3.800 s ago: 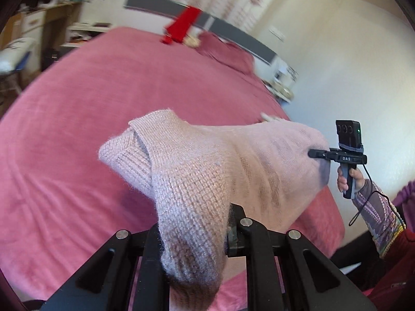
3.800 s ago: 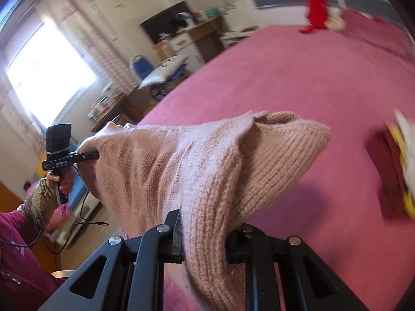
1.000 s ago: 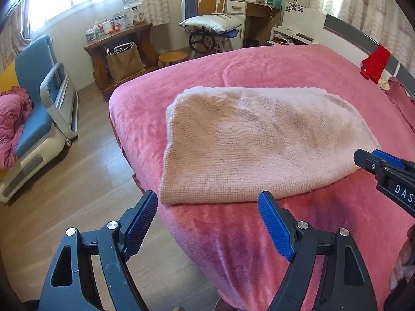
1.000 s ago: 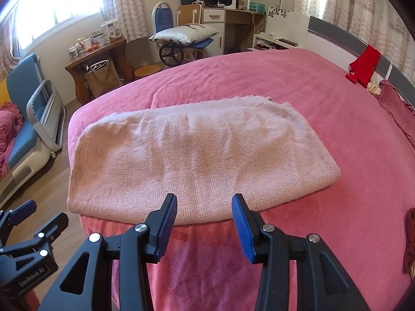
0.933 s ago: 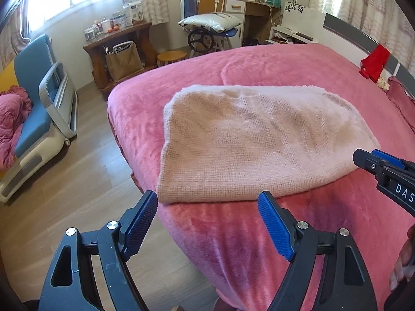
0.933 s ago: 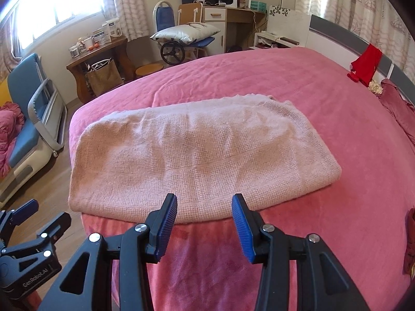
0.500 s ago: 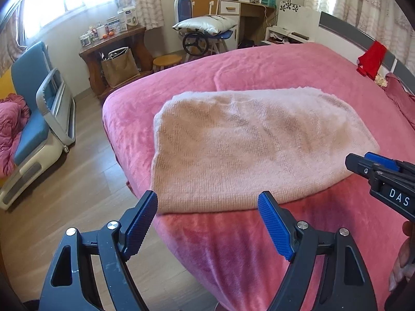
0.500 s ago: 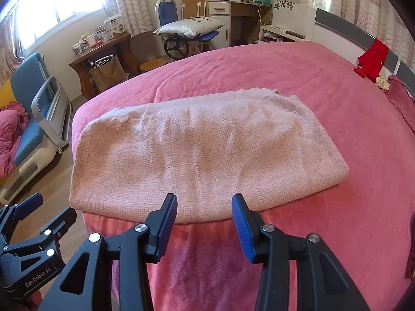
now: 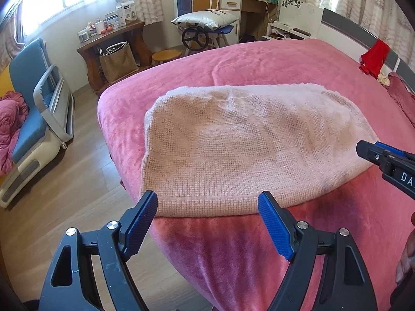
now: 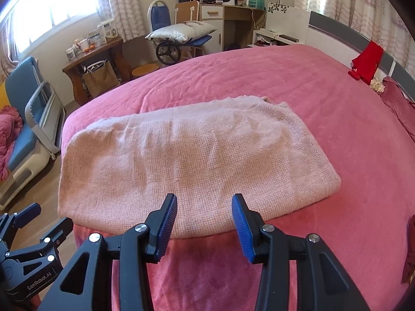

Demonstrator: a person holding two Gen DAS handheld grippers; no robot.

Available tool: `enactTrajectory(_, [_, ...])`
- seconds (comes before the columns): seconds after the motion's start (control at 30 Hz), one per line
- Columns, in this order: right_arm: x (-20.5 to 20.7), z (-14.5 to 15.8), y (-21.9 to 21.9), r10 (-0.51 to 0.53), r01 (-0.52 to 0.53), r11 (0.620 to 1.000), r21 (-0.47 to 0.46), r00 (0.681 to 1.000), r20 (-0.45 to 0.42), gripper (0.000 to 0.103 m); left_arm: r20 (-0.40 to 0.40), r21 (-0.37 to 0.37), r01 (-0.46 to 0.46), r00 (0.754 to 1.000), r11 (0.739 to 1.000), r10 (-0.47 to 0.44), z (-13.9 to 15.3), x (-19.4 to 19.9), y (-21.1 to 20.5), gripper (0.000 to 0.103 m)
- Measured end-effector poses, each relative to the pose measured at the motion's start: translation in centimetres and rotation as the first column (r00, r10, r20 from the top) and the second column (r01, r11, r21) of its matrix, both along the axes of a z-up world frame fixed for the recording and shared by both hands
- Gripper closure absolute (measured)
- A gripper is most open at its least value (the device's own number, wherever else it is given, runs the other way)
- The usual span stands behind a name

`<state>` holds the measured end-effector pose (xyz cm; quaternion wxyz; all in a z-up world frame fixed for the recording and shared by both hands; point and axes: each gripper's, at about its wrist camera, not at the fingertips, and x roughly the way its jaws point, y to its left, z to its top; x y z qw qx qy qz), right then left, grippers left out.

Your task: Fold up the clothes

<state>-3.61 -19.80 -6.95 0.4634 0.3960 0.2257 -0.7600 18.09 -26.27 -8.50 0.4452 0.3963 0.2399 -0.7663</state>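
A folded pale pink knit sweater (image 9: pixel 241 145) lies flat on the pink bedspread (image 9: pixel 259 62) near the bed's foot corner; it also shows in the right wrist view (image 10: pixel 192 160). My left gripper (image 9: pixel 207 207) is open and empty, just short of the sweater's near hem. My right gripper (image 10: pixel 205 212) is open and empty, its blue pads over the near hem. The right gripper's tip also shows at the right edge of the left wrist view (image 9: pixel 384 155). The left gripper also shows at the lower left of the right wrist view (image 10: pixel 23 254).
The wooden floor (image 9: pixel 77 176) drops off left of the bed. A blue chair (image 9: pixel 33 98) and a wooden side table (image 9: pixel 114 44) stand beyond it. A red cloth (image 10: pixel 367 59) hangs on the headboard. A dark red pillow (image 10: pixel 399 103) lies at the far right.
Earlier both grippers held the sweater up in the air. Now it lies folded on the bed and both are open. Over the last second both grippers drifted slightly toward the hem.
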Motion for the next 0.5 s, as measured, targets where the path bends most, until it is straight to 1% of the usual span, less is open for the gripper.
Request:
enactTrajectory(0.2, [-0.1,0.17,-0.21,0.003,-0.003,1.0,-0.004,1.0,-0.004,0.059,-0.003,0.017,0.003,1.0,1.0,-0.002,-0.29,-0.35,-0.31,0.022])
enactTrajectory(0.37, [-0.25,0.07,-0.32,0.009,-0.009,1.0,0.005,1.0,-0.006,0.059,0.007,-0.011,0.005,1.0,1.0,-0.005,-0.24,-0.47,-0.11,0.022])
enactTrajectory(0.5, [-0.19,-0.2,-0.43,0.017,-0.017,1.0,0.016,1.0,-0.006,0.059,-0.003,-0.003,-0.004,1.0,1.0,0.004,-0.21,-0.53,-0.45,0.022])
